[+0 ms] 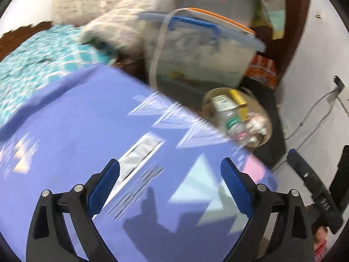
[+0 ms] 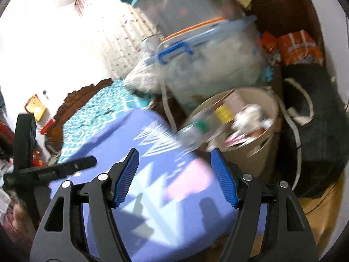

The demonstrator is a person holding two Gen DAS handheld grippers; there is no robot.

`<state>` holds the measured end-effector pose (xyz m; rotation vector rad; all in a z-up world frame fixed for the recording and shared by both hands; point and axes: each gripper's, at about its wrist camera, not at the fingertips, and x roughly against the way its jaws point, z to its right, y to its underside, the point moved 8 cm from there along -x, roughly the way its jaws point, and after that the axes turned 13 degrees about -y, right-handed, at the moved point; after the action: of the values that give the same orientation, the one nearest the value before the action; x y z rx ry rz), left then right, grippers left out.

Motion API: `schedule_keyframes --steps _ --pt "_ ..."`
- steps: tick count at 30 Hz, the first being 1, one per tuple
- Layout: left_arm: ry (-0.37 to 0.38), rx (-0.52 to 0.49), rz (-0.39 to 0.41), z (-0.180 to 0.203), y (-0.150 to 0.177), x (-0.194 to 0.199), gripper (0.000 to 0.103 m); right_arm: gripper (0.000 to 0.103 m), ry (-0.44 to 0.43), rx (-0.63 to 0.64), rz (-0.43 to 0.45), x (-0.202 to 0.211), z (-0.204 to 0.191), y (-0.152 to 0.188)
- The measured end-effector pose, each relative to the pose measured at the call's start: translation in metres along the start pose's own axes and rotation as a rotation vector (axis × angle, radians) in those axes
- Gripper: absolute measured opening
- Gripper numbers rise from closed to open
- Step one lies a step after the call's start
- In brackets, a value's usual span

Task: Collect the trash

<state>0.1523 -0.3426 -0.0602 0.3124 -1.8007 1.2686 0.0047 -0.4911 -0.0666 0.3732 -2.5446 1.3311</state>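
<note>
— Beige plastic waste bin (image 2: 259,150), round and open-topped, sits right of centre in the right wrist view, pressed against the edge of the purple cloth-covered surface (image 2: 122,139). Why there?

— Likely so scraps can go over the edge straight into it. It already holds a clear plastic bottle with a green label (image 2: 196,131), a yellow carton (image 2: 223,112) and crumpled white paper (image 2: 250,111); the bottle lies tilted, its end poking over the near rim.

— And the claws?

— Both empty. The left gripper (image 1: 170,185), at the bottom of the left wrist view, has its blue ribbed pads (image 1: 236,187) spread very wide, only purple cloth showing between them. The right gripper (image 2: 174,176) is parted a good way, somewhat less, with nothing between its pads either.

— Touching anything?

— Neither seems to; both hang above the cloth, though blur makes it hard to be sure. From the left view the bin (image 1: 269,124) lies right of centre, beyond the cloth's edge.

— Behind it?

— Stacked clear storage tubs with blue lids (image 2: 209,50), crowded close.
</note>
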Motion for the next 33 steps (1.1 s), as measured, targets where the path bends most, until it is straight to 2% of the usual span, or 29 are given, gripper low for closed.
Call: schedule_keyframes --steps 3,7,12,17,22,28,30,33 --pt "-0.068 0.033 0.001 -0.035 0.028 0.017 0.094 0.071 -0.034 -0.05 -0.034 -0.013 -0.031 0.024" --pt "-0.151 0.072 0.035 -0.081 0.063 0.047 0.094 0.072 -0.101 -0.082 -0.13 -0.036 -0.078 0.065" --pt "-0.24 0.153 0.037 -0.137 0.101 0.073 0.094 0.072 -0.16 -0.025 -0.281 -0.065 -0.138 0.114" --pt "-0.332 0.21 0.034 -0.183 0.13 0.091 0.094 0.072 -0.188 0.025 -0.352 -0.083 -0.18 0.136" --pt "-0.34 0.26 0.049 -0.21 0.143 0.099 0.094 0.073 -0.14 0.061 -0.358 -0.092 -0.19 0.132" --pt "-0.314 0.254 0.073 -0.224 0.147 0.102 0.094 0.074 -0.068 0.072 -0.362 -0.096 -0.191 0.13" --pt "-0.302 0.241 0.076 -0.224 0.146 0.101 0.094 0.074 -0.038 0.066 -0.353 -0.079 -0.186 0.136" --pt "-0.294 0.211 0.088 -0.219 0.142 0.101 0.094 0.074 0.016 0.045 -0.323 -0.067 -0.179 0.128"
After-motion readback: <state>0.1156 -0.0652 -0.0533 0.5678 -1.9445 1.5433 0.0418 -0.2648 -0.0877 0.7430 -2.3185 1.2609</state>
